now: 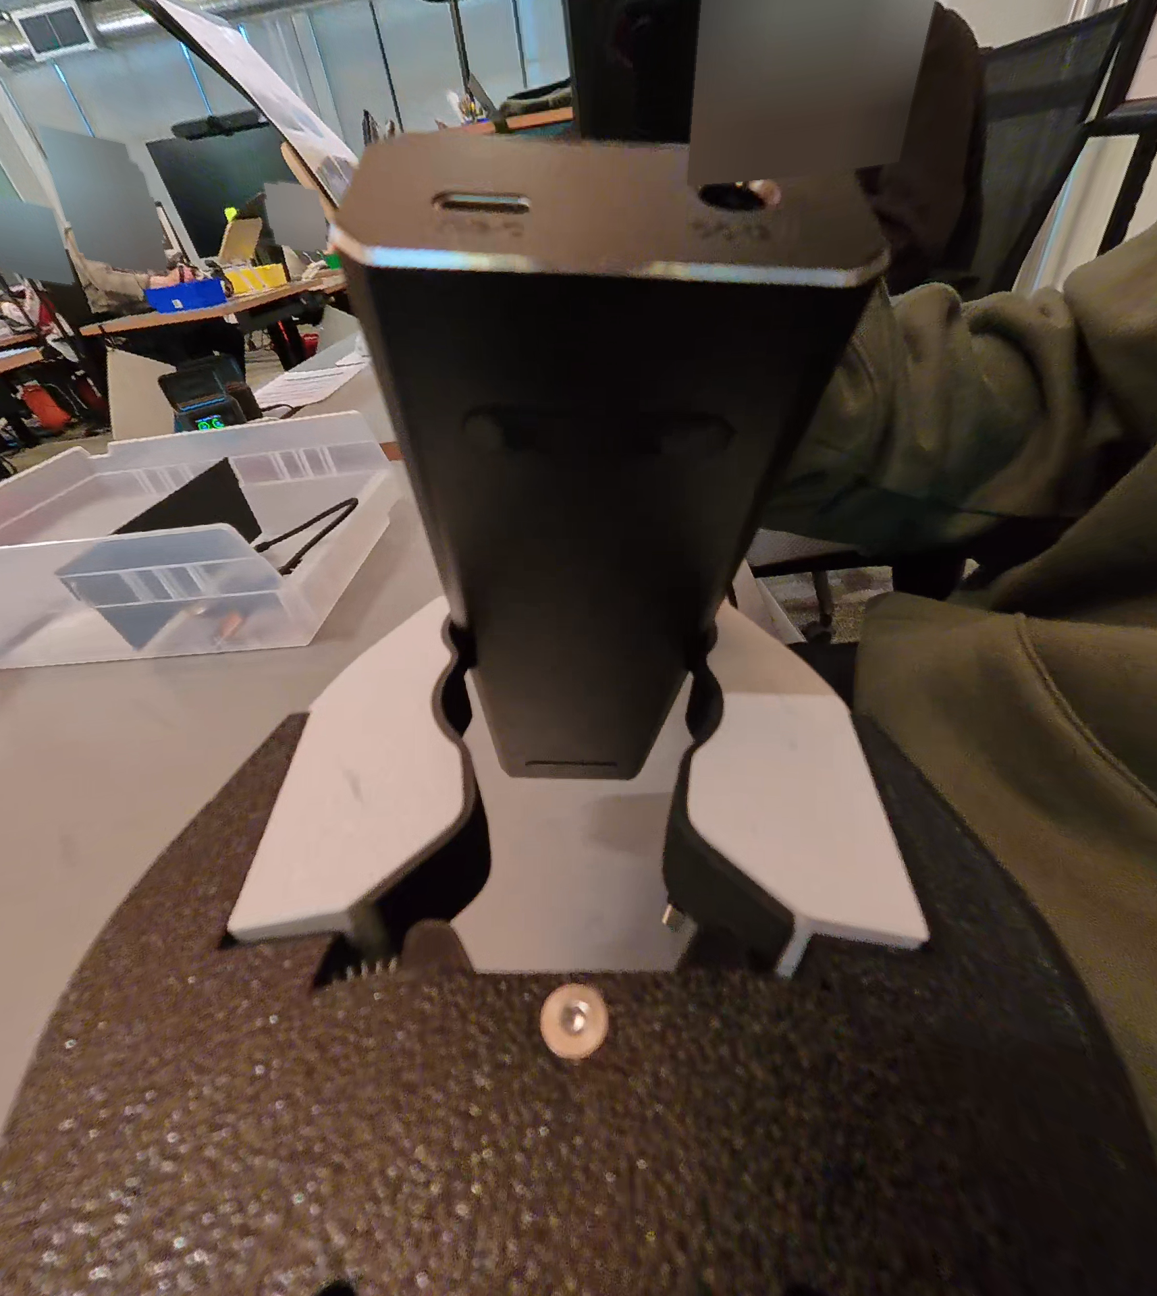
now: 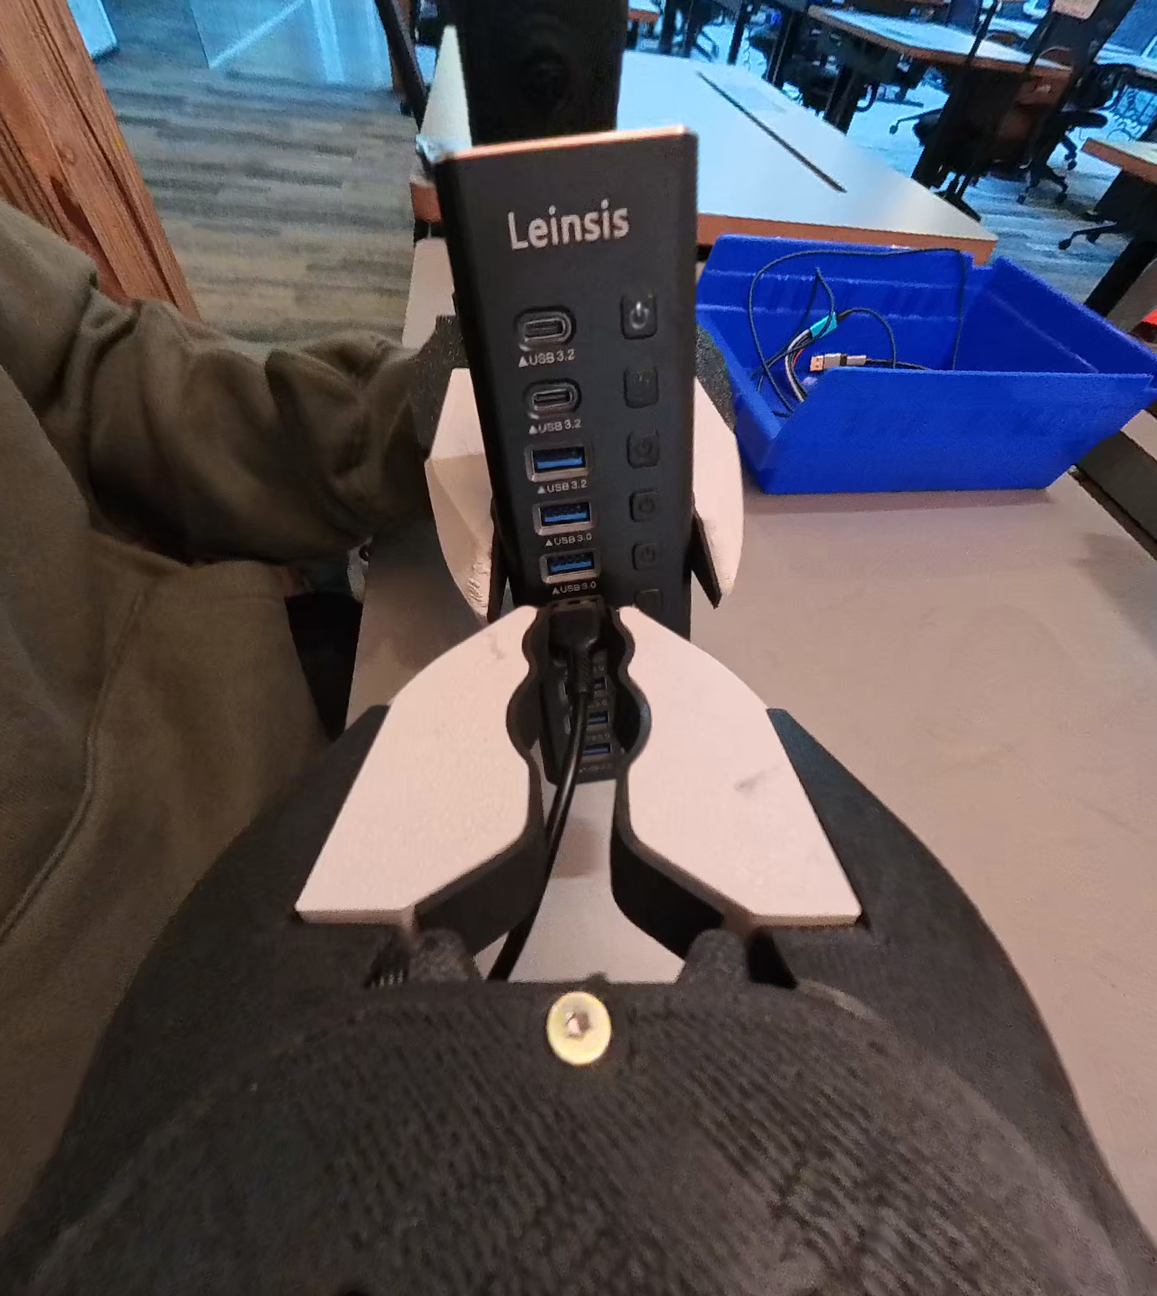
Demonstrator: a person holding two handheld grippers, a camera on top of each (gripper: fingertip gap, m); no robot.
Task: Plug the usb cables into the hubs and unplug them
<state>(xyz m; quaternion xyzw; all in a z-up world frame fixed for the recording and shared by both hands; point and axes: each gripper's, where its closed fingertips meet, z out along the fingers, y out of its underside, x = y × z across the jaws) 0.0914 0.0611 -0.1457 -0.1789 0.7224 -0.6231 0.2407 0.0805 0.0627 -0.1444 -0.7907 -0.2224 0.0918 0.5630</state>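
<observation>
My left gripper is shut on a black USB hub and holds it upright above the table; this view shows the hub's plain back and top end. In the right wrist view the hub's port face shows, with a column of ports and buttons, and the left gripper clamps its sides. My right gripper is shut on a black USB plug, which sits at a port low on the hub. Its black cable runs back between my fingers. I cannot tell how deep the plug sits.
A blue bin with several loose cables stands on the grey table to the right. A clear plastic tray holding a black box and a cable sits on the left. An olive sleeve shows beside the hub. The tips of both grippers are at nearly the same place.
</observation>
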